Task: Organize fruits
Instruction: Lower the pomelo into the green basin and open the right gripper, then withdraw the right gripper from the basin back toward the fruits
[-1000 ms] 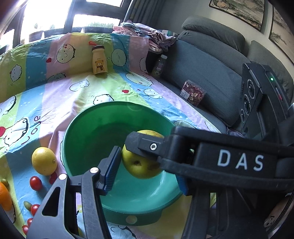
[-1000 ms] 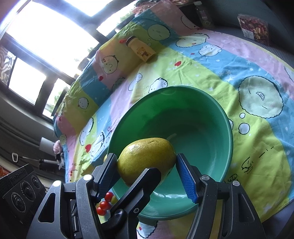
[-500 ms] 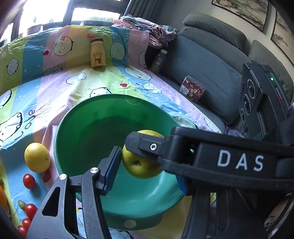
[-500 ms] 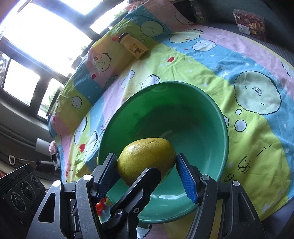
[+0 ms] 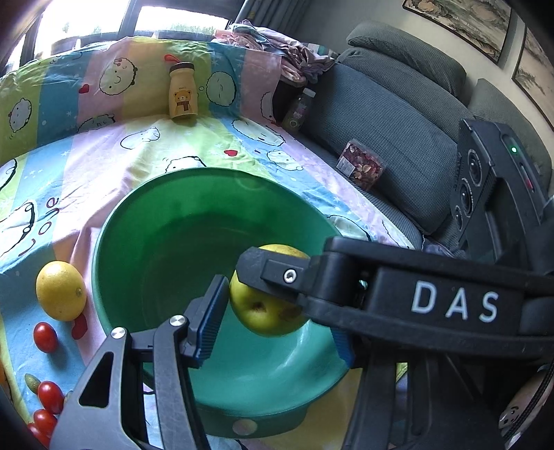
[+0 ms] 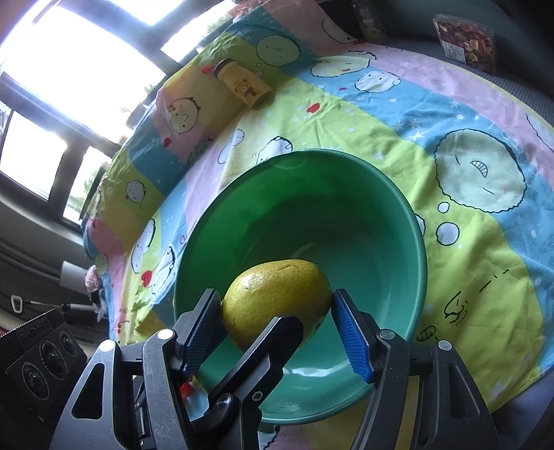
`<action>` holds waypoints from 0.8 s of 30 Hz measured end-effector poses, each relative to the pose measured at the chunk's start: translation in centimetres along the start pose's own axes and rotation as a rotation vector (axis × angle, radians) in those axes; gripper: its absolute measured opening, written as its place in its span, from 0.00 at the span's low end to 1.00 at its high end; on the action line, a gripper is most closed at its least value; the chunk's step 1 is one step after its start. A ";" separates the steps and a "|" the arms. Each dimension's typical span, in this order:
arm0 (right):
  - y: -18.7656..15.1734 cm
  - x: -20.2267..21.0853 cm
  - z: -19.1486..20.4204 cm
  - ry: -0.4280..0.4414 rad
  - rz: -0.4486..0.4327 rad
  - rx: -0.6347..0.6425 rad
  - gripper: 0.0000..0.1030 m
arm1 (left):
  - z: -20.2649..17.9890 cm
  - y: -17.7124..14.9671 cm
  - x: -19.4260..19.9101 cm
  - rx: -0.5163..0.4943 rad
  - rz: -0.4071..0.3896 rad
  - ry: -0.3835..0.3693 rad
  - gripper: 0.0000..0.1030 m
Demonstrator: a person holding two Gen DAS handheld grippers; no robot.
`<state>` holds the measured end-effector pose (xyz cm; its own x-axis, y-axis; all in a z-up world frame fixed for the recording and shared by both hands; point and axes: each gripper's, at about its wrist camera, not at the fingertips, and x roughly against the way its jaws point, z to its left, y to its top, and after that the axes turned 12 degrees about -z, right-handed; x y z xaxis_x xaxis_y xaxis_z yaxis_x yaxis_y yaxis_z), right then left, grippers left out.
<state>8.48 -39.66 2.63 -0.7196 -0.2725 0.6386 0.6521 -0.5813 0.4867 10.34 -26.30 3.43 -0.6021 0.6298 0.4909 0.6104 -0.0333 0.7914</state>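
Pear [image 6: 277,297] between both claws — over green bowl [image 6: 387,194].

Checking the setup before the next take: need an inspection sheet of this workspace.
Surface: cartoon-print sheet, wrinkled.
Job's things: pear held over the green bowl, no fruit seen inside it; lemon and cherry tomatoes on the sheet beside the bowl.
Clutter: bear-print bottle, dark bottle, snack box, heap of clothes.
Grippers: right tongs shut on the pear; left tongs grip the same pear crosswise.
Cables: nothing seen.
Surroundings: grey sofa, windows, framed pictures.
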 end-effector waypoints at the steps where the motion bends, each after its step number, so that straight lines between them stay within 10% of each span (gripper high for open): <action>1: 0.0 0.0 0.0 -0.001 0.000 0.000 0.67 | 0.0 0.0 0.0 0.001 0.001 -0.001 0.53; 24: -0.2 1.2 2.5 0.003 -0.113 0.110 0.67 | 2.4 0.4 4.7 0.080 -0.095 0.083 0.63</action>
<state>8.07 -38.00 4.78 -0.7908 -0.2122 0.5742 0.5886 -0.5212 0.6180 8.97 -21.52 5.14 -0.6977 0.5604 0.4462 0.5856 0.0873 0.8059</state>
